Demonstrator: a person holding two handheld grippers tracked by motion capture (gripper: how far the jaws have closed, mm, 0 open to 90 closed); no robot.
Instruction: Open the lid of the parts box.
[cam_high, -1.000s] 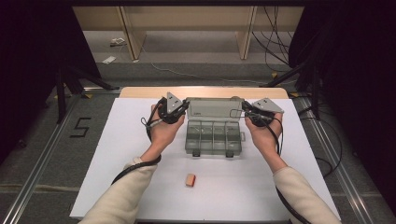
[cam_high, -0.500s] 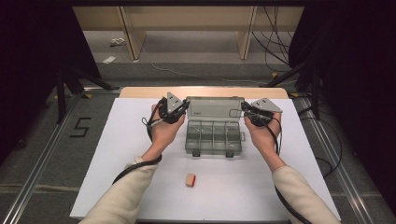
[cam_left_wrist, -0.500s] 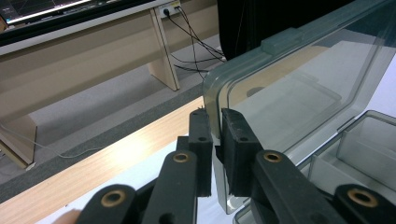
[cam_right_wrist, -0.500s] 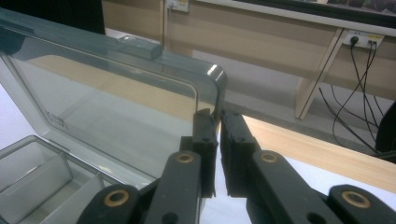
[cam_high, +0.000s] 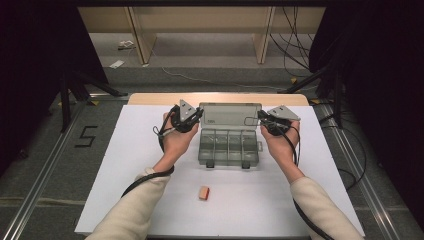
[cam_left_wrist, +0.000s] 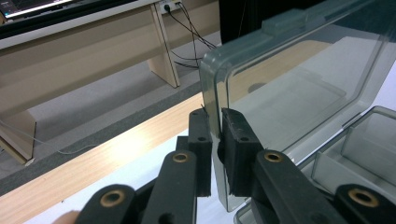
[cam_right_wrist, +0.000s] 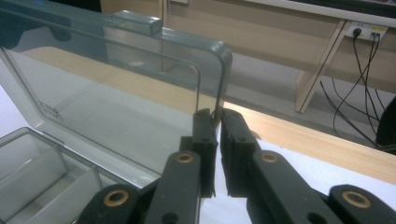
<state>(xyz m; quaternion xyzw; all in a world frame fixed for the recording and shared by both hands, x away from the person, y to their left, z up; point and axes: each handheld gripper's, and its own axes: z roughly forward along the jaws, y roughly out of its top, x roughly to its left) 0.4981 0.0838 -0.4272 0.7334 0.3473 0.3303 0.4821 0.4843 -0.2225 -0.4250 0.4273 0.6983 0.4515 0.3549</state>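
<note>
A clear grey plastic compartment box (cam_high: 230, 147) sits on the white table top with its lid (cam_high: 230, 115) raised behind it. My left gripper (cam_high: 199, 116) is shut on the lid's left edge. In the left gripper view its jaws (cam_left_wrist: 217, 135) pinch the thin lid wall (cam_left_wrist: 299, 79). My right gripper (cam_high: 261, 119) is shut on the lid's right edge. The right gripper view shows its jaws (cam_right_wrist: 218, 126) clamping the lid (cam_right_wrist: 116, 84) just below its rounded corner. The box's compartments (cam_right_wrist: 42, 172) look empty.
A small orange block (cam_high: 203, 192) lies on the white sheet (cam_high: 125, 175) nearer the person, between the forearms. A wooden strip (cam_high: 150, 98) borders the table's far edge. Beyond it stand wooden furniture legs (cam_high: 140, 40) and loose cables (cam_high: 295, 30) on the floor.
</note>
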